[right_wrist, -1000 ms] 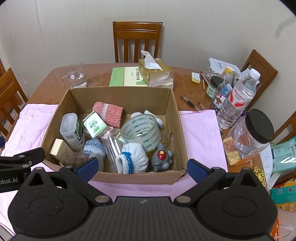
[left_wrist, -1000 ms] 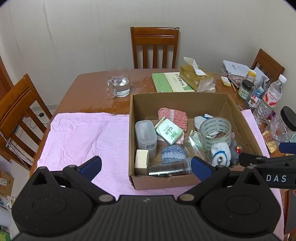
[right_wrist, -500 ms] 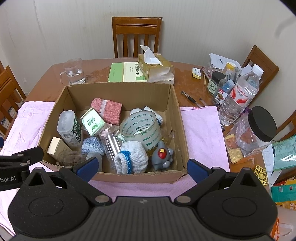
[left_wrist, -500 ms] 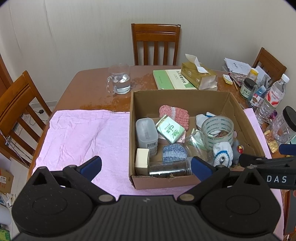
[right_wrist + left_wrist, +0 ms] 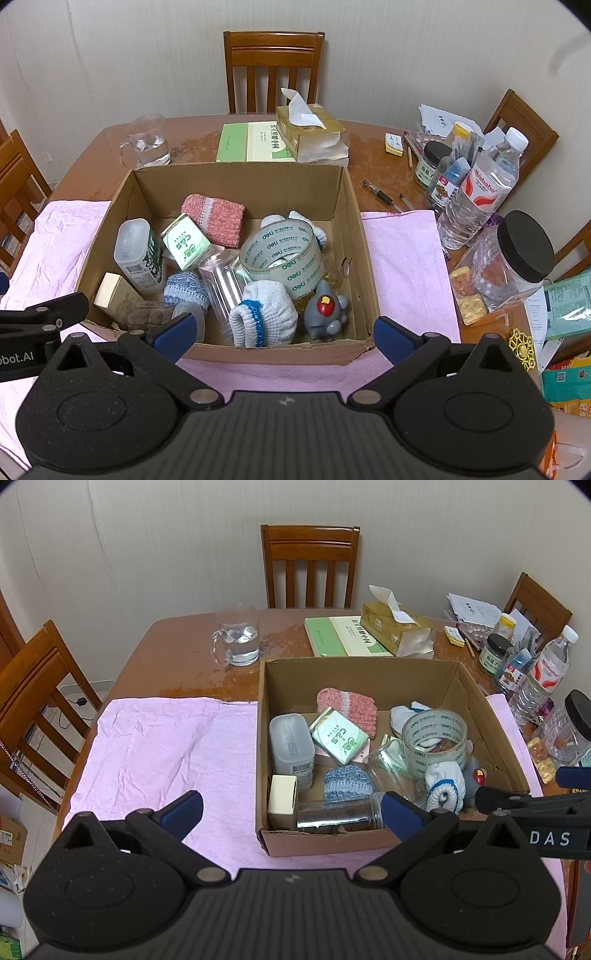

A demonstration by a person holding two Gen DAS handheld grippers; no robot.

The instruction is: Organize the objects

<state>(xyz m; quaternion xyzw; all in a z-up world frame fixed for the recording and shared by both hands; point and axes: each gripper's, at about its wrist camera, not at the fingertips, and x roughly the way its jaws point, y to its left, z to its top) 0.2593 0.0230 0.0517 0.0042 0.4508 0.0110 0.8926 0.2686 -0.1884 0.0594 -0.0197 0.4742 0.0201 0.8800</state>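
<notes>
Both tools hover at six o'clock of the cardboard box [image 5: 236, 184], left gripper [image 5: 291, 808] and right gripper [image 5: 282, 334] with jaws spread, gripping nothing. The tape roll [image 5: 282, 254], gloves and jars are heaped inside; the pink cloth [image 5: 166, 746] at nine o'clock lies bare, room for sorting.

Left wrist view: high, near table's front edge, facing far wall, open brown cardboard box [image 5: 369, 672] right of centre. Right wrist view: same height and heading, further right, box [image 5: 240, 181] centred. Both share box and wooden dining chair [image 5: 309, 565] [image 5: 273, 68].
</notes>
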